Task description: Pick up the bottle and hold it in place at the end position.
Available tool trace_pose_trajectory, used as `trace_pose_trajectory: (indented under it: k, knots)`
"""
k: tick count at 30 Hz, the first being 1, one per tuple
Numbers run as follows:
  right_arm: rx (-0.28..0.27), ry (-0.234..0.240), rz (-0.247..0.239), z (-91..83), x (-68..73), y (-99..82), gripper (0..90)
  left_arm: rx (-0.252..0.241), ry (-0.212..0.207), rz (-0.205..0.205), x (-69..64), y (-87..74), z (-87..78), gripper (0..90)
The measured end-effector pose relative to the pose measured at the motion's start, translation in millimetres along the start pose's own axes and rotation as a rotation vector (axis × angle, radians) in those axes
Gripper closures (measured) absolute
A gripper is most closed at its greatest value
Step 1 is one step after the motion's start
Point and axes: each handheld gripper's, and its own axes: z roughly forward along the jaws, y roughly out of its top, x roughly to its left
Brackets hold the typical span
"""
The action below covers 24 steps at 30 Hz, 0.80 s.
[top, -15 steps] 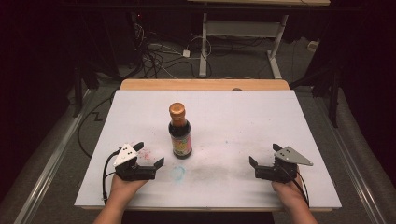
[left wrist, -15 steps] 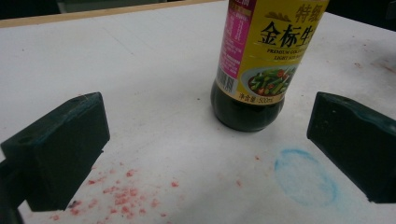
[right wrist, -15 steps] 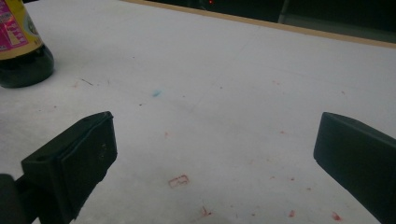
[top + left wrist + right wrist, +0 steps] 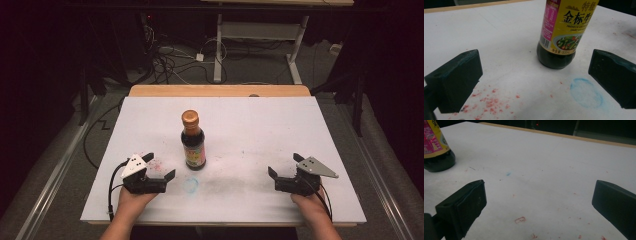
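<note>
A dark glass sauce bottle with a rounded copper-coloured cap and a yellow-and-magenta paper label stands upright near the middle of a flat, matte white tabletop, slightly left of centre. The white surface lies on a pale wooden board whose far edge shows as a strip beyond it.

The left gripper, black with a grey three-cornered plate on top, rests at the near left of the table in the person's left hand. Its jaws stand wide apart with nothing between them, angled toward the bottle, which is just beyond them. The right gripper, of the same build, sits at the near right in the right hand, jaws likewise wide and empty, well apart from the bottle.

The left gripper view resolves detail lost from above: printed characters, a pictured vegetable dish and a barcode on the label; dark liquid in the bottle's rounded base; scattered red flecks; and a faint blue ring stain on the table. Its blocky jaw pads have a dull, rubbery look.

The right gripper view shows the bottle's base at its upper left corner and a small red rectangular mark.

Broad bare surface lies right of and beyond the bottle.
</note>
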Motion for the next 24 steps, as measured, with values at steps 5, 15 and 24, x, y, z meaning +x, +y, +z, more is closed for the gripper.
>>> trace_pose_trajectory:
  k: [5,15,24]
  knots:
    - [-0.005,-0.009,-0.009,-1.4,0.8,0.5,0.0,0.003,-0.013,0.004,-5.1,2.3,-0.6,0.0]
    - [-0.010,0.021,-0.016,-0.8,1.4,1.7,0.0,-0.001,-0.038,0.008,-15.6,9.3,2.9,0.0]
    - [-0.010,0.026,0.000,-2.2,-1.0,0.4,0.0,0.019,-0.045,0.030,-28.1,25.6,17.0,0.0]
